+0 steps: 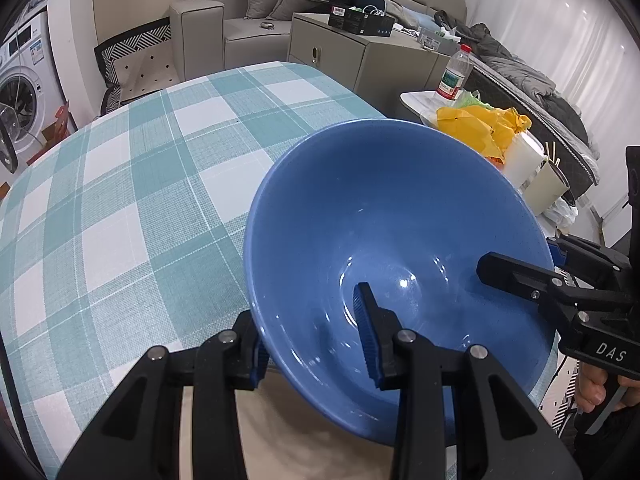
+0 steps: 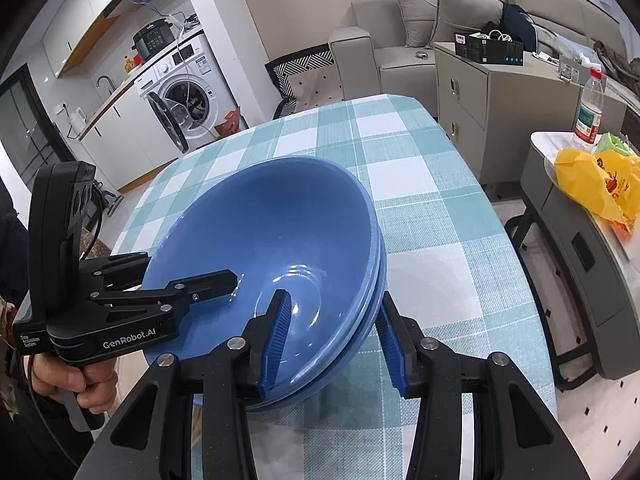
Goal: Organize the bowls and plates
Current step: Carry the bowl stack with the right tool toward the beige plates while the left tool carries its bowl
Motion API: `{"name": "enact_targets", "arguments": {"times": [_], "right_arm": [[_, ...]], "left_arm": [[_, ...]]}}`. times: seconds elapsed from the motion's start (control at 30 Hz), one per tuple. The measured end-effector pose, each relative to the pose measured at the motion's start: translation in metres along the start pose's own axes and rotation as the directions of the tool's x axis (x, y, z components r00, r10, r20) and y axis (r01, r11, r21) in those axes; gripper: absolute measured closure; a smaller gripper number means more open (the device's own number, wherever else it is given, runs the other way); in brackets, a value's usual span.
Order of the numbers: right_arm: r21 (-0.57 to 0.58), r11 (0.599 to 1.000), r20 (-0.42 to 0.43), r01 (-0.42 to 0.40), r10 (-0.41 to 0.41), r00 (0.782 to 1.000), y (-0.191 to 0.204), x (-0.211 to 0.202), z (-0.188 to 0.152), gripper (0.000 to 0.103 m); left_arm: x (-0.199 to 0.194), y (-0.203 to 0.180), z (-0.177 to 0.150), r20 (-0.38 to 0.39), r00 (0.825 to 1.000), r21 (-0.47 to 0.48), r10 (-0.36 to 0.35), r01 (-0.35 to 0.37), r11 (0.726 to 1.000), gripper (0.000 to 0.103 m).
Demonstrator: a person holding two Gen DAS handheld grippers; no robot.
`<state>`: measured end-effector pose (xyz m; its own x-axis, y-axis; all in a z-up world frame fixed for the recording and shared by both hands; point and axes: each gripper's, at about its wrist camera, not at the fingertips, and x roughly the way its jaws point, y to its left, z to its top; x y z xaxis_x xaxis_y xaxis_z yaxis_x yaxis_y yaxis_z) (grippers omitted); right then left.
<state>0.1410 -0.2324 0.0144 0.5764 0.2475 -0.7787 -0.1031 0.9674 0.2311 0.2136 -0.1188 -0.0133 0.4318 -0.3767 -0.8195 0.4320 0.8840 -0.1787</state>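
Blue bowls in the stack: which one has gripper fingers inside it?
The topmost blue bowl: its whole inside shows, while the bowls nested beneath it show only their rims.

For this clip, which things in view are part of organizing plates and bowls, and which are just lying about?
Part of the job:
- stacked blue bowls
- left gripper, straddling the near rim
- right gripper, straddling the opposite rim
- checked table under the stack

Lying about:
- water bottle
- yellow bag
- black box on the cabinet
- sofa
- washing machine
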Motion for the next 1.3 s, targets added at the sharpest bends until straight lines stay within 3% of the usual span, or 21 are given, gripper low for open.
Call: {"name": "enact_targets", "arguments": {"times": [1.3], "right_arm": [[-0.014,1.000,0.041,0.005,-0.005,0.999,0.001,-0.013,0.001,0.059]], "left_arm": [[-0.016,-0.011,0.002,0.037,0.999,0.012,0.025,-0.026,1.000,0.067]]}}
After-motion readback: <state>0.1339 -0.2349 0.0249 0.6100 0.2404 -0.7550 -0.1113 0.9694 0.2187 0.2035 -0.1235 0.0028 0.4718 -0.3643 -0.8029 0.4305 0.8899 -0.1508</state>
